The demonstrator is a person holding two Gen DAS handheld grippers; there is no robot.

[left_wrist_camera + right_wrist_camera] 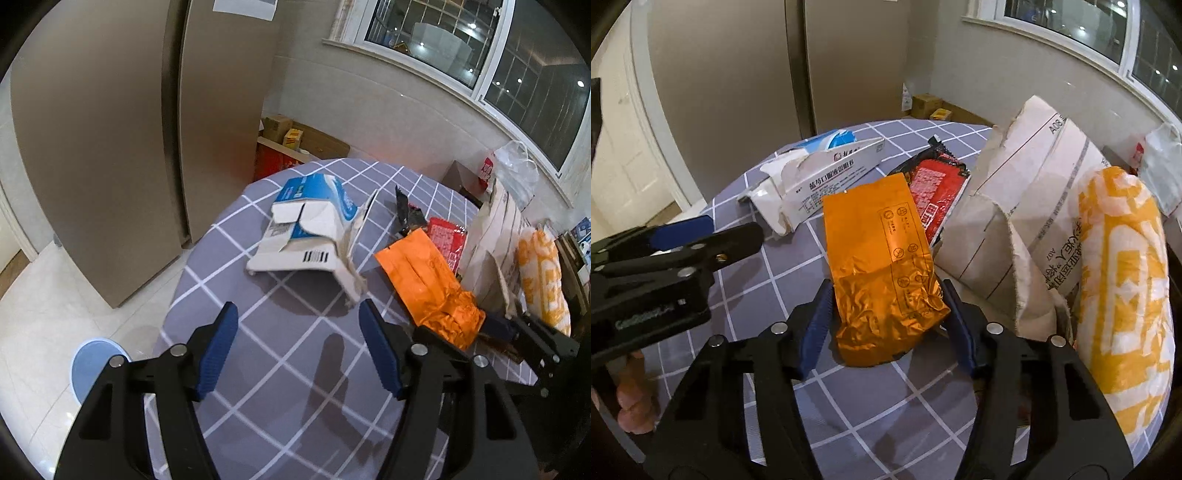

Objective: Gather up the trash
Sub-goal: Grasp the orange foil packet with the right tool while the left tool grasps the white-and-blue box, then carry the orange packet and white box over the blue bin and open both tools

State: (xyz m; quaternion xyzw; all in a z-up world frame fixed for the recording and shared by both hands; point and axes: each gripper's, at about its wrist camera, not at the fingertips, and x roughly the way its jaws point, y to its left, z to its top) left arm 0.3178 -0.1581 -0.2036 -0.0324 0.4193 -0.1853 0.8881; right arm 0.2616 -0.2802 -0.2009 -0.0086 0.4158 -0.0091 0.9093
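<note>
On the desk (pixel 746 295), a torn box (pixel 812 184) lies far left. Right of it a foil pouch (pixel 882 258) overlaps a snack wrapper (pixel 938 184), with a paper bag (pixel 1030 206) further right.

White paper mailer (pixel 1034 177) reads "A08" and "A07"; carton's (pixel 827 177) Chinese print too blurred.

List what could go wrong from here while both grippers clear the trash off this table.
1. The right gripper brackets only the crumpled end of the orange foil bag; the slick foil could slip or tear when lifted.
2. The paper mailer and the yellow-and-white bag crowd its right finger and may get dragged along.
3. The left gripper stands open short of the torn blue-and-white carton; its ragged flap could snag a finger.
</note>
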